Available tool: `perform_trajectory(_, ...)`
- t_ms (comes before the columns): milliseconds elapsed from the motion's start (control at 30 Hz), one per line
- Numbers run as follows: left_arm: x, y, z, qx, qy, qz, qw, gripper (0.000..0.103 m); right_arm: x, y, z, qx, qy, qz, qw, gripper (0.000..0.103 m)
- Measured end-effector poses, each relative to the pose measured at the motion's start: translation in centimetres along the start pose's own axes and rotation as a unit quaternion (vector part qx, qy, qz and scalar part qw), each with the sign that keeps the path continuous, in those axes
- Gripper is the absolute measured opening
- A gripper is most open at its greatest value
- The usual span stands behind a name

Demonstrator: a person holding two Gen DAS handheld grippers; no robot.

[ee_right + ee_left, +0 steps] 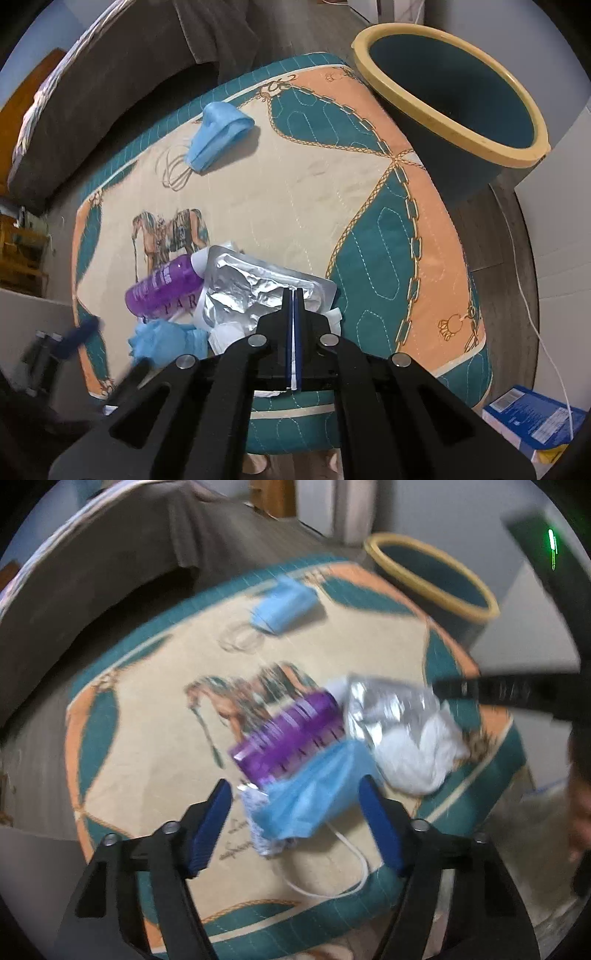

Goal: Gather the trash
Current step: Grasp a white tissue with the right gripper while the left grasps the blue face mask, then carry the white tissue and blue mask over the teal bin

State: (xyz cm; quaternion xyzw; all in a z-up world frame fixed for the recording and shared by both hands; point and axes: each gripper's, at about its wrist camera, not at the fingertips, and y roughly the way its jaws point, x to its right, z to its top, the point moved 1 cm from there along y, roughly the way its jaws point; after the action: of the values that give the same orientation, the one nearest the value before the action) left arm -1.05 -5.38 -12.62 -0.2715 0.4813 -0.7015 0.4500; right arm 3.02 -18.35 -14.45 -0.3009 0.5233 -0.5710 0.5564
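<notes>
On a patterned quilted mat (pixel 147 720) (pixel 295 184) lies a heap of trash. My left gripper (pixel 295 797) is open and points down, its blue pads on either side of a crumpled blue face mask (pixel 314 794) (pixel 166 339). Behind the mask are a purple bottle (pixel 291 734) (pixel 162 288), a silver foil pack (pixel 388 705) (pixel 251 280) and white tissue (pixel 417 760) (pixel 225 332). My right gripper (pixel 293 295) is shut on a thin white layer of the tissue at the foil pack's edge. A second blue mask (pixel 284 605) (pixel 218 136) lies farther back.
A teal bin with a yellow rim (pixel 424 590) (pixel 443 166) stands open at the mat's far right corner. A dark grey sofa (pixel 110 74) borders the mat's far side. A blue box (pixel 528 413) and a white cable (pixel 532 306) lie on the floor to the right.
</notes>
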Motion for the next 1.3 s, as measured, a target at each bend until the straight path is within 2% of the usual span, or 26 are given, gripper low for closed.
perform_trajectory(33,0.4,0.4,-0.1,-0.006,0.011,0.0,0.9999,0.063,0.1,0.1,-0.2,-0.005,0.003,-0.002,1.0,0.001)
perform_trajectory(67,0.9,0.8,-0.2,-0.013,0.025,0.003,0.9996,0.055,0.2,0.3,-0.4,-0.012,0.007,0.001,1.0,0.001)
perform_trajectory(100,1.3,1.2,-0.3,-0.02,0.036,0.005,0.9991,0.041,0.3,0.4,-0.5,-0.018,0.008,-0.001,1.0,0.004)
perform_trajectory(167,1.6,1.7,-0.5,-0.032,0.044,0.008,0.9985,0.021,0.4,0.7,-0.8,-0.024,0.005,-0.011,1.0,0.018)
perform_trajectory(200,1.4,1.7,-0.5,-0.031,0.04,0.004,0.9987,0.015,0.5,0.7,-1.0,-0.025,0.005,-0.016,1.0,0.031)
perform_trajectory(233,1.2,1.3,-0.3,-0.026,0.032,-0.001,0.9992,0.012,0.6,0.8,-1.1,-0.027,0.004,-0.018,0.999,0.038)
perform_trajectory(333,0.7,0.0,0.2,0.0,0.011,-0.012,0.9999,0.01,0.4,1.2,-1.4,-0.037,-0.005,-0.024,0.999,0.04)
perform_trajectory(467,0.4,-0.7,0.4,0.013,0.011,-0.004,0.9999,0.01,0.0,2.7,-2.0,-0.067,-0.017,-0.029,0.997,0.041)
perform_trajectory(500,0.3,-0.8,0.4,0.015,0.009,-0.003,0.9998,0.01,-0.1,2.7,-2.0,-0.066,-0.021,-0.029,0.997,0.033)
perform_trajectory(533,0.1,-1.0,0.5,0.018,0.006,-0.003,0.9998,0.01,-0.3,2.6,-2.0,-0.065,-0.027,-0.022,0.997,0.021)
perform_trajectory(567,0.0,-1.1,0.5,0.02,0.003,-0.005,0.9998,0.01,-0.5,2.4,-2.0,-0.064,-0.031,-0.021,0.997,0.02)
perform_trajectory(633,-0.3,-1.6,0.7,0.03,-0.005,-0.005,0.9995,0.01,-0.8,1.9,-1.9,-0.055,-0.036,-0.021,0.998,0.011)
perform_trajectory(667,-0.5,-1.9,0.9,0.036,-0.008,-0.006,0.9993,0.01,-0.8,1.7,-1.8,-0.051,-0.034,-0.016,0.998,0.011)
perform_trajectory(867,-1.3,-4.4,2.3,0.084,-0.019,-0.008,0.9962,0.01,-1.3,-1.5,-0.6,-0.002,-0.03,0.015,0.999,0.011)
perform_trajectory(1033,-2.2,-6.4,3.4,0.12,-0.034,-0.011,0.9921,0.01,-2.3,-5.0,1.7,0.06,-0.048,0.014,0.997,0.011)
perform_trajectory(1300,-2.9,-8.6,4.6,0.157,-0.046,-0.014,0.9865,0.01,-0.7,-9.9,5.0,0.127,-0.043,0.023,0.991,0.011)
